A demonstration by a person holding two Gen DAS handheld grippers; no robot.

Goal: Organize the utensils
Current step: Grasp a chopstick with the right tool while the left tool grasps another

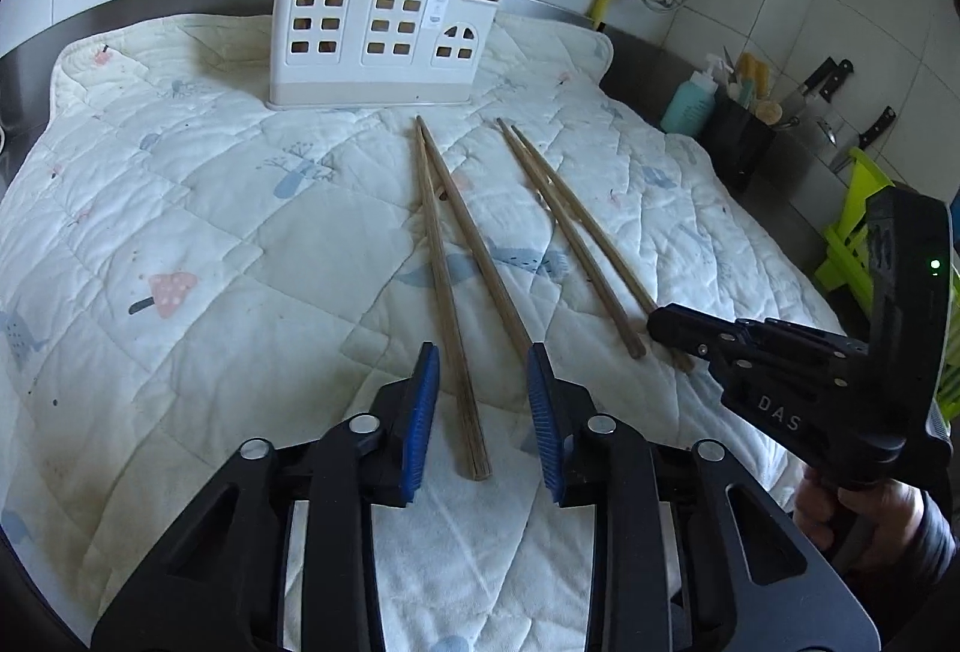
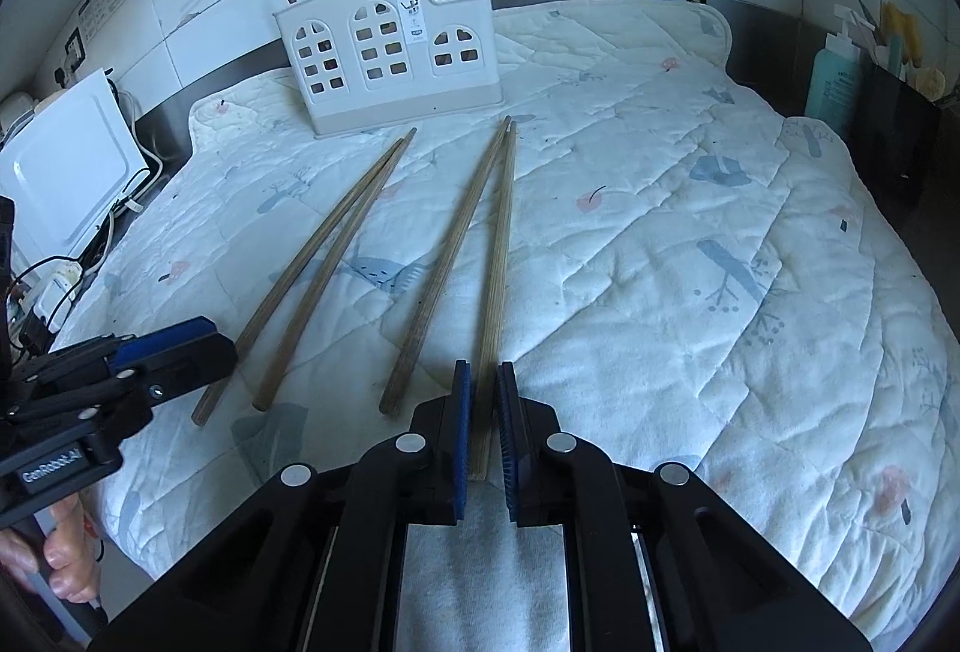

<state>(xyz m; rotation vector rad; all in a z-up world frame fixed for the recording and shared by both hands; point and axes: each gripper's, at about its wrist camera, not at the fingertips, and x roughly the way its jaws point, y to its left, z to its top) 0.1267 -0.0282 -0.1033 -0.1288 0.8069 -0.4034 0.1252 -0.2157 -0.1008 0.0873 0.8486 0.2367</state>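
Chopsticks (image 2: 495, 256) – long, brown wood – 4 on quilt (image 2: 690, 232).

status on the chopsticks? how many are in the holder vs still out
Done: several chopsticks already stand in the white holder. In hand: right gripper has shut on one chopstick; left gripper straddles another, open. Left: all four still lie on the quilt.

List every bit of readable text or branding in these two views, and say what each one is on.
"DAS": body of the right gripper, seen from the left wrist.
"GenRobot.AI": body of the left gripper, seen from the right wrist.
Sticker on the utensil holder: print too small to read.
Blue bottle label: blurred.
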